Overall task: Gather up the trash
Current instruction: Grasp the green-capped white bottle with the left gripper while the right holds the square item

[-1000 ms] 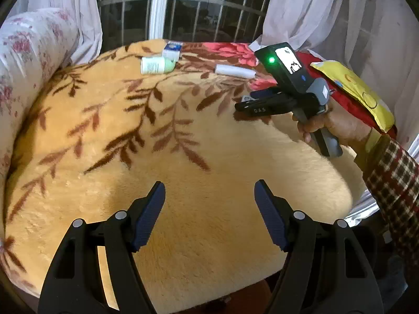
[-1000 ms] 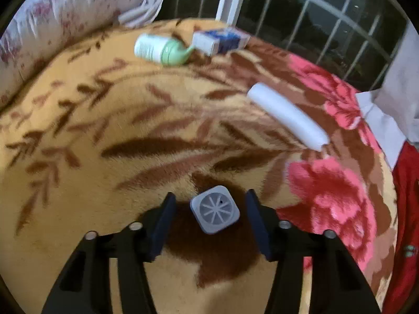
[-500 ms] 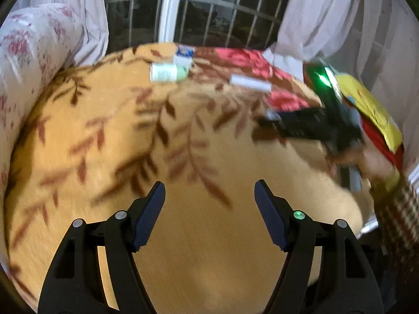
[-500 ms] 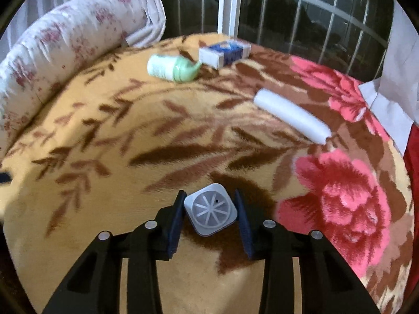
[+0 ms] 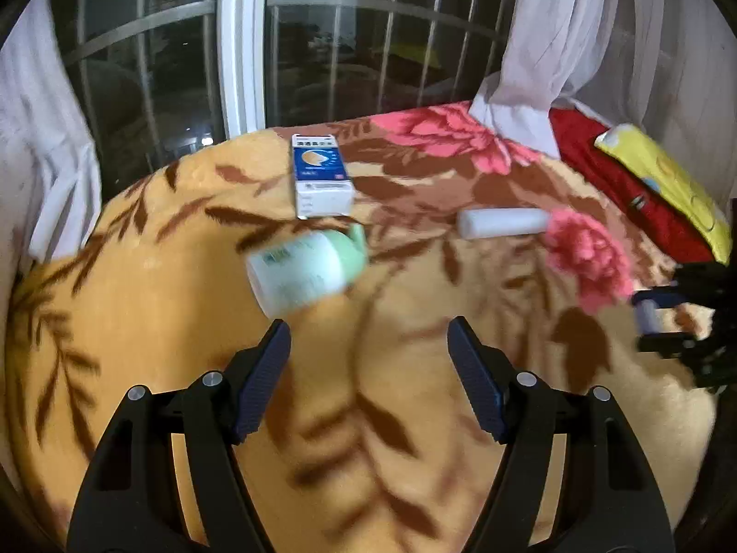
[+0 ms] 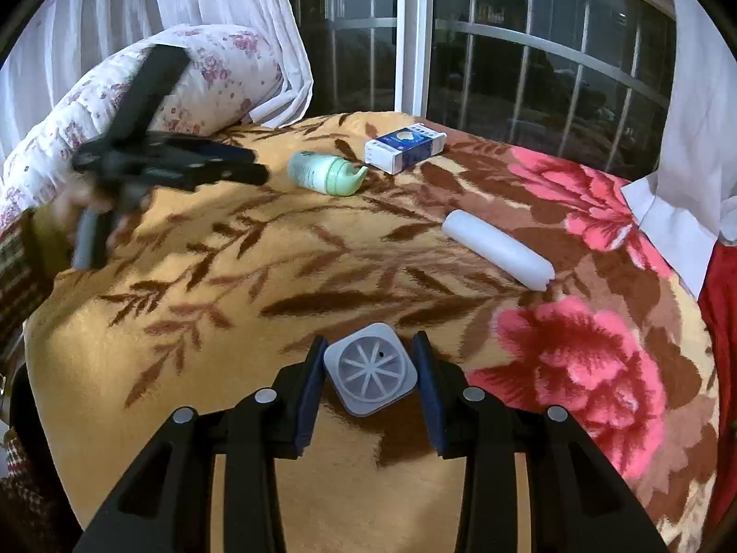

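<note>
**Gripping the square cap while the other claw heads for the bottle**

Lifting cleanly is what matters for the right gripper [image 6: 368, 380] now: its 2 pads are clamped on the flat sides of the grey square cap [image 6: 371, 375], which looks just clear of the floral blanket [image 6: 230, 322]. I would keep that squeeze steady and the wrist level, since the cap is shallow and could twist out if tipped.

The left gripper [image 5: 368, 368] hangs with its jaws wide apart and nothing between them, just short of the white and green bottle [image 5: 306, 269] lying on its side. To take it well, I'd straddle the white body across its width, not the tapered green end, and press down a little into the soft pile.

3 pieces lie on the bed: the bottle, the blue and white box [image 5: 320, 179] touching or nearly touching its green end, and the white tube [image 5: 504, 222] well apart to the right. Room is open across the middle; the window bars [image 5: 391, 46] sit behind the far edge, and the yellow pillow [image 5: 668, 184] crowds the right.
</note>
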`<state>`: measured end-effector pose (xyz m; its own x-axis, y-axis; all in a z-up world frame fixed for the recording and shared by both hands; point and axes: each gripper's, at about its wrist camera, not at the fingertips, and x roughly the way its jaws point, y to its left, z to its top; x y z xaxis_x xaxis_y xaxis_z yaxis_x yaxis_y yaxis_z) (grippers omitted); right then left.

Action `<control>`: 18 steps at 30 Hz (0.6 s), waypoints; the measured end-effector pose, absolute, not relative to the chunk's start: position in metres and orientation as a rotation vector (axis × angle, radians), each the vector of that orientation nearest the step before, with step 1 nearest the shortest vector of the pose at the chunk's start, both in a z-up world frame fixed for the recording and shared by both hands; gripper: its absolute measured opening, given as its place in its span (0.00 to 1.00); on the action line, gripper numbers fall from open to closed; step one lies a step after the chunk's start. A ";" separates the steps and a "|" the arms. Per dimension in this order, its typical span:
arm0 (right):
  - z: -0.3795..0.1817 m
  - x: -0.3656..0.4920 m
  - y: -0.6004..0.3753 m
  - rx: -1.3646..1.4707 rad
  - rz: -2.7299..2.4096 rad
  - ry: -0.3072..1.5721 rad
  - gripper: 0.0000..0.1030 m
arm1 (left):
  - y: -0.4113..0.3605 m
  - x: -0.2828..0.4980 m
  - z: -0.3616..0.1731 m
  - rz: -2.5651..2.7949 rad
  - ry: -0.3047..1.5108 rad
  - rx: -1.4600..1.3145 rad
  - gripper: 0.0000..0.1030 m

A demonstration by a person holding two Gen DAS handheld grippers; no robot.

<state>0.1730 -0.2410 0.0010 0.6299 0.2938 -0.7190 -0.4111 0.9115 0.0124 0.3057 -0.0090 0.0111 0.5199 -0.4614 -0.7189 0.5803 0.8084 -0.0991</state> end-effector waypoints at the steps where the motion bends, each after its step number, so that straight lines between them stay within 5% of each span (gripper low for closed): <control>1: 0.000 0.174 -0.243 -0.155 0.409 0.792 0.36 | -0.008 0.314 0.010 -0.629 0.813 0.176 0.67; 18: -0.014 0.192 -0.246 -0.139 0.419 0.809 0.36 | -0.045 0.389 -0.028 -0.749 0.856 0.472 0.72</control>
<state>0.1919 -0.2464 -0.0139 0.6136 0.3097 -0.7263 -0.4141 0.9094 0.0379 0.3893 -0.0446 -0.0278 0.4311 -0.3958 -0.8109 0.7513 0.6551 0.0797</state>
